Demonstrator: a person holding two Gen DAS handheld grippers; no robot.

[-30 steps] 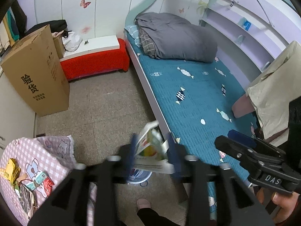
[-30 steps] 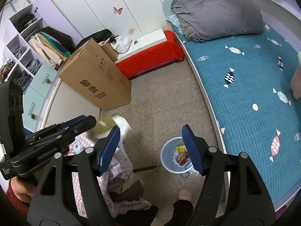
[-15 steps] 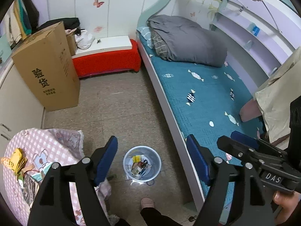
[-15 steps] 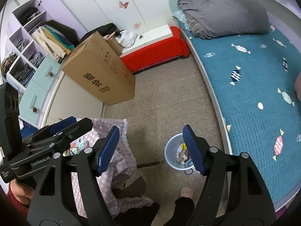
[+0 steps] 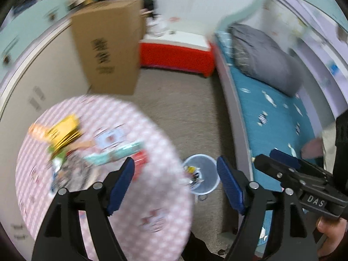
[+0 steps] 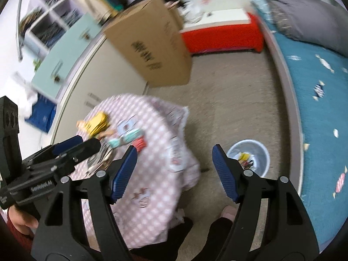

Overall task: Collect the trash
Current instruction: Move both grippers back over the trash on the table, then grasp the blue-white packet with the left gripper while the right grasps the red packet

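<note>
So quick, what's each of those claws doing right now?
Left gripper: open, holding nothing.
Right gripper: open, holding nothing.

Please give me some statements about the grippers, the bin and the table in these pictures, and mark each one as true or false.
1. The left gripper is open and holds nothing. True.
2. The right gripper is shut on a wrapper. False: its jaws are apart and empty.
3. The trash bin stands on the floor between the table and the bed. True.
4. The trash bin is empty. False: some litter lies inside it.
5. Wrappers lie on the pink checked table. True.
6. The cardboard box stands on the bed. False: it stands on the floor by the cupboards.
</note>
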